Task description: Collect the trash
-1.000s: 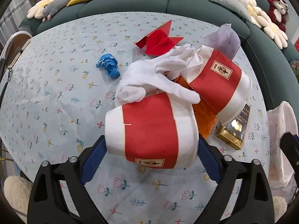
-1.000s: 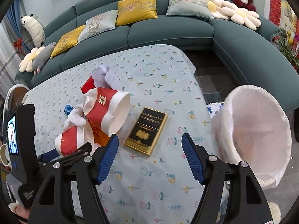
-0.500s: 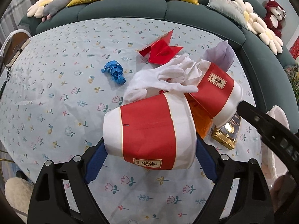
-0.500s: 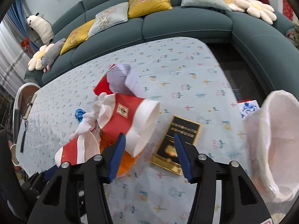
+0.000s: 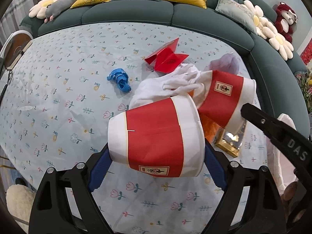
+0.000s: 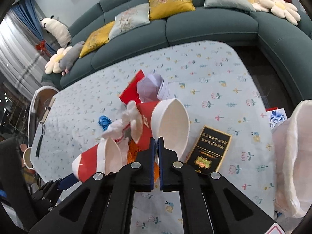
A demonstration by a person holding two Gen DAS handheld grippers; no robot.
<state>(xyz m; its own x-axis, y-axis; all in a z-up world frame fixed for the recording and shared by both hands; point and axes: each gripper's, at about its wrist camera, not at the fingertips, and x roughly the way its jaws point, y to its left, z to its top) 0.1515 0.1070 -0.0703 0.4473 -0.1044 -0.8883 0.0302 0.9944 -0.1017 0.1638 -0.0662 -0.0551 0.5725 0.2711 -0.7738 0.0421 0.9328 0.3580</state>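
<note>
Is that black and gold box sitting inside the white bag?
No, the black and gold box lies flat on the flowered tablecloth, apart from the white bag at the table's edge.

Left claw (image 5: 156, 156) wide, right claw (image 6: 156, 142) pinched

Both wrist views angled steeply down, close over the table (image 5: 58, 97) near edge, facing the sofa (image 6: 204, 25), perhaps sharing the central clutter.
</note>
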